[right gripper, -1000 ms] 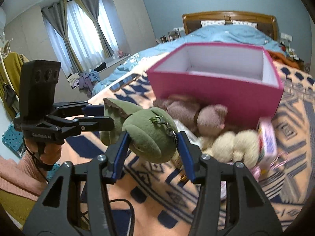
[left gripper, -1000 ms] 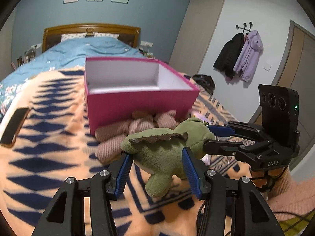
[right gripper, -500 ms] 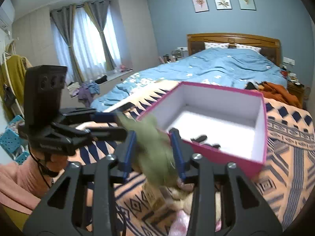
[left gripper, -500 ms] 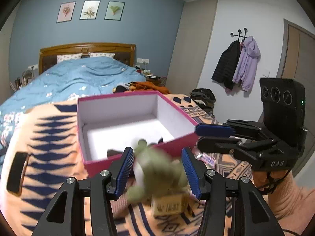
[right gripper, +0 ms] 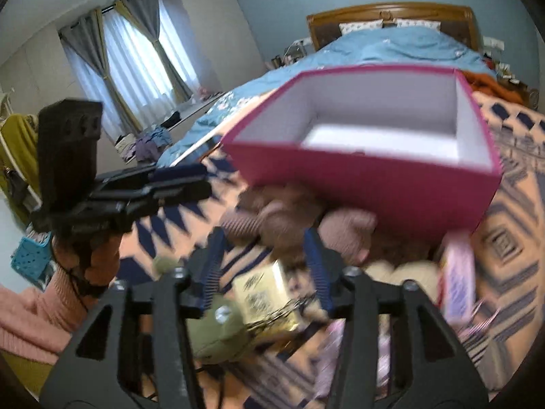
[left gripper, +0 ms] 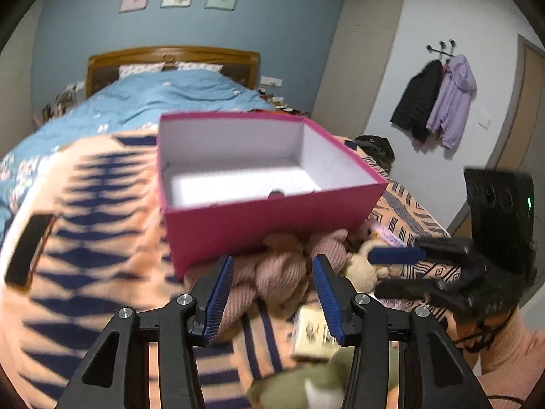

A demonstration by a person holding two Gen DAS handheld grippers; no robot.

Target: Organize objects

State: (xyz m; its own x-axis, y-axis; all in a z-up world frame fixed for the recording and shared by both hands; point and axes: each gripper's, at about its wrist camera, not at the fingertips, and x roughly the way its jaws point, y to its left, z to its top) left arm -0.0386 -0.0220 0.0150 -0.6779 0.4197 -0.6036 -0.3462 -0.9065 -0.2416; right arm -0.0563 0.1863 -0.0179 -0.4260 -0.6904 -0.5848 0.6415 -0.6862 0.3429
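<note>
The left gripper (left gripper: pixel 272 293) has its blue-padded fingers (left gripper: pixel 221 293) spread wide with nothing between them. Beyond their tips lies a heap of pink knitted plush toys (left gripper: pixel 279 272), and past that stands the pink box (left gripper: pixel 269 225), open at the top and white inside, with one small dark thing showing at its near inner edge. The box rests on an orange blanket with dark blue diamonds (left gripper: pixel 102 272) that covers the bed. Below the right-hand finger of this gripper sits a small cream printed carton (left gripper: pixel 311 337), and lower still, under the gripper body, lies the green plush toy (left gripper: pixel 306 385), blurred. A dark phone (left gripper: pixel 27 248) lies on the blanket far out to the left of the fingers.

The right gripper (right gripper: pixel 265 269) is also wide open and grips nothing. Just beyond and between its fingers (right gripper: pixel 316 269) lies the same carton (right gripper: pixel 262 289), gold and white from this side, with the pink plush heap (right gripper: pixel 293 218) and the box (right gripper: pixel 374 184) further ahead. The green toy (right gripper: pixel 218 334) lies beneath the left-hand finger, close to the gripper body, with a metal keychain beside it. A cream plush (right gripper: pixel 402 279) and a pink-and-white packet (right gripper: pixel 456 283) lie to the right of the fingers. Both views are smeared by motion.
</note>
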